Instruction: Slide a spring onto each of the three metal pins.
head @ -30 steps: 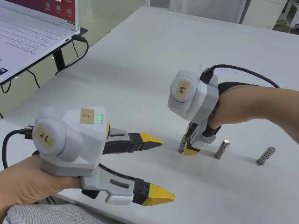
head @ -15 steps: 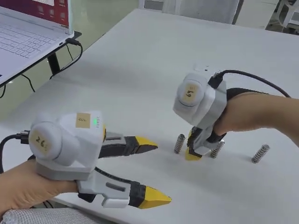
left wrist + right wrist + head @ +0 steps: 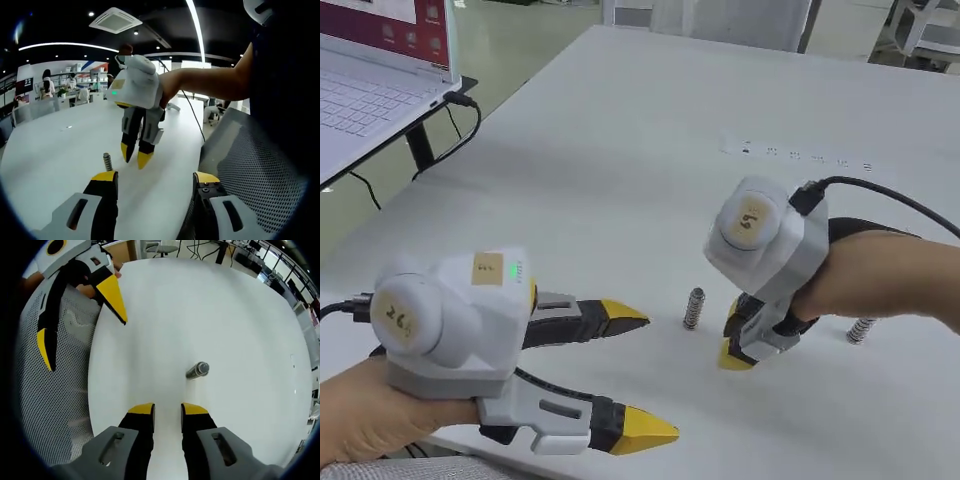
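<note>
— Right gripper first: what has it got?
— Nothing. It points down at the table with its tips just above the top. In its own view the jaws are nearly together, with a narrow bare gap between them.
— And the spring?
— One spring stands upright just beside those tips, on the side toward the left gripper. In the right gripper view it lies just ahead of the jaws and apart from them. It stands too straight to be loose, so I judge it sits on a pin, though no pin shows.
— Any others?
— A second spring stands beyond the right hand, which partly hides it. Whatever is behind the gripper's body is hidden.
— Why is the left one off to the side?
— It lies level, well apart from the springs, with its jaws wide apart and empty. I'd say it is simply giving the right one room.
</note>
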The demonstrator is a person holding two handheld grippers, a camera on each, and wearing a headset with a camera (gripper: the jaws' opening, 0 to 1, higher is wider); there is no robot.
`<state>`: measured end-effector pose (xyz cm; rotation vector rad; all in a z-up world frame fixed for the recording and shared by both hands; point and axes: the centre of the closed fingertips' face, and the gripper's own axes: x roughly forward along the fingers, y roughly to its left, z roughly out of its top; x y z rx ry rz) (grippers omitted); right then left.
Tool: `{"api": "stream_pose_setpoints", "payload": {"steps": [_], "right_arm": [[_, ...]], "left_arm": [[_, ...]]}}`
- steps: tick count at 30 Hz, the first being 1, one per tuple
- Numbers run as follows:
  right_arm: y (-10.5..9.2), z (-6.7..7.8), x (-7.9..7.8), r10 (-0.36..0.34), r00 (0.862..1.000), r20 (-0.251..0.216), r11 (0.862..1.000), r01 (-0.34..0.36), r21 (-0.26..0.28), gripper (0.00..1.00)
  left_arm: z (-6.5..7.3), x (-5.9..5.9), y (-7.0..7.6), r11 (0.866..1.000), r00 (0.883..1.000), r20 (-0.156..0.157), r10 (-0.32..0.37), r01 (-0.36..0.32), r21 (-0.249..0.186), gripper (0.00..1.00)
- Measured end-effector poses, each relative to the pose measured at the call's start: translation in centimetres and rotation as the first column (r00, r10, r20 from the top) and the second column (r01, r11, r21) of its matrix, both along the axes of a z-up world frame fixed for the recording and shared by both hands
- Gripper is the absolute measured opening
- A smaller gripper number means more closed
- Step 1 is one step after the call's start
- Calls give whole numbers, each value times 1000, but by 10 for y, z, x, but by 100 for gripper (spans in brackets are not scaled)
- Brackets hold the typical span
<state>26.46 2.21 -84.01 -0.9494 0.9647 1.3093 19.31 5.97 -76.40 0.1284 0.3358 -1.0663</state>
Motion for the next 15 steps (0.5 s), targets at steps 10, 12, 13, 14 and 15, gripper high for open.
{"api": "stream_pose_setpoints", "payload": {"steps": [10, 12, 13, 14, 15], "right_arm": [[-4, 13, -9, -89, 996, -6, 992, 90, 92, 19], [-6, 16, -12, -99, 995, -4, 990, 98, 101, 19], [-7, 18, -14, -105, 994, -1, 989, 105, 109, 19], [-7, 19, -15, -110, 994, -1, 987, 110, 115, 19], [-8, 20, -18, -118, 993, -5, 985, 118, 125, 19]], "left_arm": [[-2, -3, -2, 1000, 1000, -6, -15, 15, 4, 54], [-2, -4, -3, 1000, 1000, -8, -20, 20, 6, 54], [-2, -4, -3, 1000, 1000, -9, -23, 23, 7, 54], [-3, -5, -3, 1000, 1000, -9, -26, 26, 7, 54], [-3, -5, -3, 1000, 1000, -9, -28, 28, 5, 54]]}}
